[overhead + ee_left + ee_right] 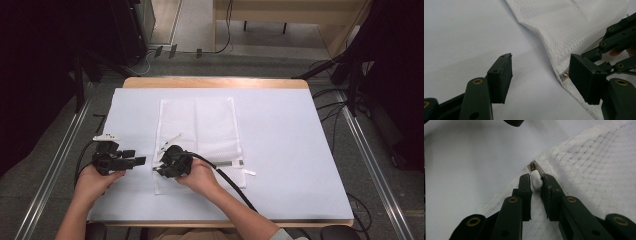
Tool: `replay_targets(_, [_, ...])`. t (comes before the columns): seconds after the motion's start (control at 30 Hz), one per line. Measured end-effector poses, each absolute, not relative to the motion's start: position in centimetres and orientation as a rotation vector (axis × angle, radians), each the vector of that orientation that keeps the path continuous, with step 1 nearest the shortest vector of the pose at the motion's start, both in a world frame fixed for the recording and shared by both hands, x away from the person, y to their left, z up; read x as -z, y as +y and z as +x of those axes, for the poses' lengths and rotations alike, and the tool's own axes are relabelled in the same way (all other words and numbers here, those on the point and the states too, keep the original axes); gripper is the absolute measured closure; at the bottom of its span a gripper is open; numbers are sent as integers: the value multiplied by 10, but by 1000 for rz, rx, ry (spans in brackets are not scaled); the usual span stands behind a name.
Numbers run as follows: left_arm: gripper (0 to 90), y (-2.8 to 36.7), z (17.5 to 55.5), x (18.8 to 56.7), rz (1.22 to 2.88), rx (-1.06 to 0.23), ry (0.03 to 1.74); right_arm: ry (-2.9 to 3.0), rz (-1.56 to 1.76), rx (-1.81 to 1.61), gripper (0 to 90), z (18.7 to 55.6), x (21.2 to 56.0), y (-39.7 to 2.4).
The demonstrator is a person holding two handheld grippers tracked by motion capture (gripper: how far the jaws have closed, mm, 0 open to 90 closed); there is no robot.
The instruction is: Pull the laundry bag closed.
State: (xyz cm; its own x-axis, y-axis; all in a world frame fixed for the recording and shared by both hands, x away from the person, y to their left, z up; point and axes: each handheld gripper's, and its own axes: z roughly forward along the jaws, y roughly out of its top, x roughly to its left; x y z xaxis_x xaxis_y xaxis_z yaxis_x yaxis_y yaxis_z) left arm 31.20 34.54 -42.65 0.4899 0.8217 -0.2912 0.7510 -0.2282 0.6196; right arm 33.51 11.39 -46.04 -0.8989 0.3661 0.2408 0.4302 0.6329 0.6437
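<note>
A white mesh zip bag (200,125) lies flat on the white table cover (280,135). At the bag's near left corner my right gripper (157,169) is shut on the small white zipper pull (535,181), which sits pinched between the two pads just behind the metal slider (532,166). My left gripper (136,157) rests to the left of the bag over bare cover, jaws wide open with nothing between them. In the left gripper view (541,72) the bag's corner and its slider (566,74) lie just beside the right-hand jaw.
The zipper line (227,163) runs along the bag's near edge to a white tag (250,172). The right gripper's black cable (230,182) trails across the bag's near right corner. The wooden table edge (215,82) shows at the far side.
</note>
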Motion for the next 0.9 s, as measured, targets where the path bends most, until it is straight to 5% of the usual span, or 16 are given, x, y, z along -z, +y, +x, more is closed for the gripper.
replay_targets(0.9, [414,341,310,425,2016,-61,1217,-2778,-656,1197,878,345,432,112])
